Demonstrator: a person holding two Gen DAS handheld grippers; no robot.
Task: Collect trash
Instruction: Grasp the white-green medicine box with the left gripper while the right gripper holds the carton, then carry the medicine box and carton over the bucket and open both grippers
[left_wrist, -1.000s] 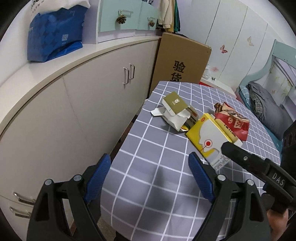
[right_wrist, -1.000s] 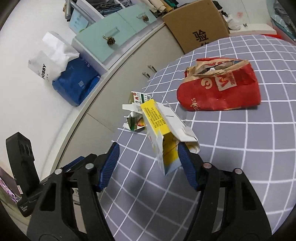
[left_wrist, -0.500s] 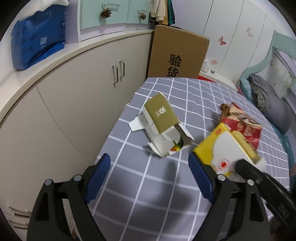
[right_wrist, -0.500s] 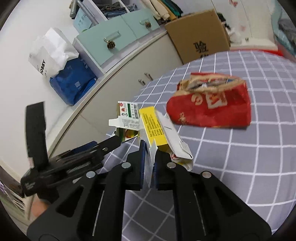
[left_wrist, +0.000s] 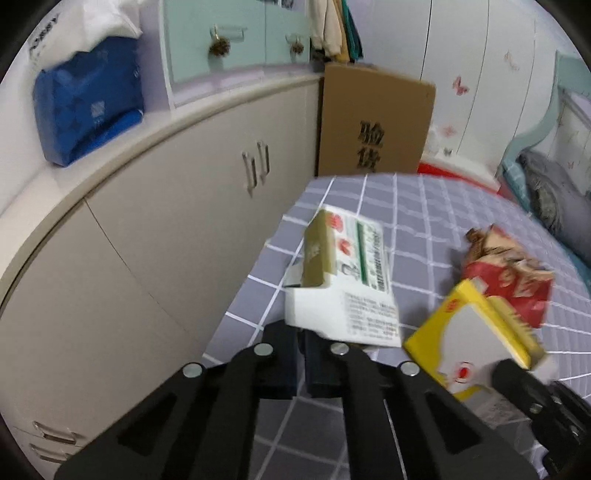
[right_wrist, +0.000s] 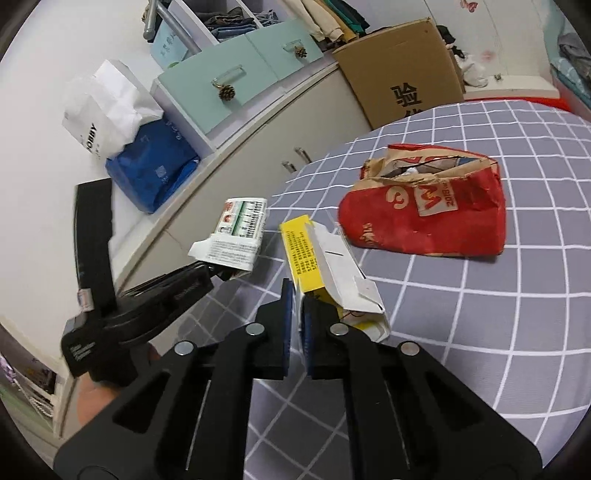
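The counter (right_wrist: 480, 332), under a grey checked cloth, stands beside a long white cabinet (left_wrist: 155, 229), with a brown carton (left_wrist: 373, 122) past its far corner. On the cabinet top sit a blue bag (left_wrist: 88, 110), a white bag (right_wrist: 107, 107) and 2 mint drawers (right_wrist: 236, 77).

A crumpled red bag (right_wrist: 424, 210), mouth open toward the far edge, lies on the cloth near the middle.

The right gripper (right_wrist: 295, 310) has just closed and now pinches the near end of a yellow box (right_wrist: 325, 273), whose white flaps hang open; the box is tilted up off the cloth near the left edge.

The left gripper (left_wrist: 301, 354) has just snapped together and pinches the white flap of a green box (left_wrist: 343, 280), lifted over the left edge, just left of the yellow box. A hand (right_wrist: 96, 402) grips its handle.
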